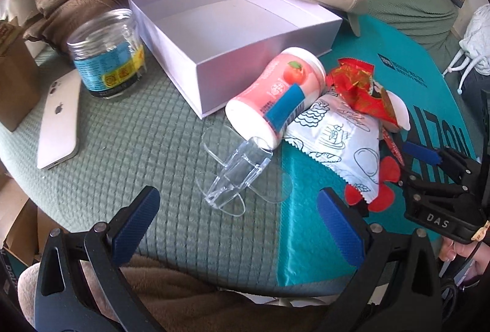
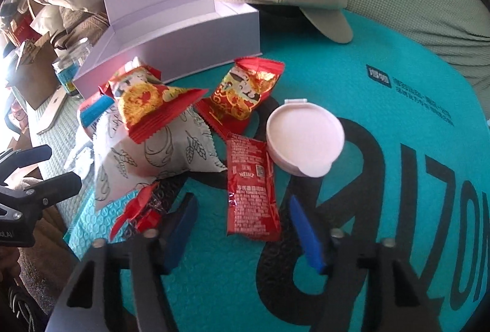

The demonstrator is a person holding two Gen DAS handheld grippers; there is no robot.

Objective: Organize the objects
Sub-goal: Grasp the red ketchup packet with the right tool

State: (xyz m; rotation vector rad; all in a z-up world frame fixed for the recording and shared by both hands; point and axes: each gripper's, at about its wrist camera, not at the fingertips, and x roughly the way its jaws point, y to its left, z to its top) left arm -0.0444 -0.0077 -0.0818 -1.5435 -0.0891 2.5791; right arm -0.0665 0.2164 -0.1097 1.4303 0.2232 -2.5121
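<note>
The ketchup sachet (image 2: 252, 188) was seen lying flat on the teal mat (image 2: 382, 86), directly ahead of the right tongs (image 2: 242, 227) and roughly centred in the gap between the two blue pads. Its long axis ran away from the tongs, nearly in line with the direction in which they pointed, so the narrow width was what was presented across the gap. The near end of the sachet lay level with the pad tips, but no pad was seen pressing on it. The right tongs were held about half open, with nothing gripped.

The white lid (image 2: 303, 137) lay just beside the sachet on its right, and a red snack packet (image 2: 245, 93) just beyond its far end. The open white box (image 1: 245, 34), judged to be the destination, stood further off to the left.

The left tongs (image 1: 239, 215) were spread wide and empty above the green cover (image 1: 122, 148), with the clear stand (image 1: 235, 175) nearest ahead and the pink bottle (image 1: 275, 93) on its side beyond that. The right hand was judged to be the nearer to the sachet.
</note>
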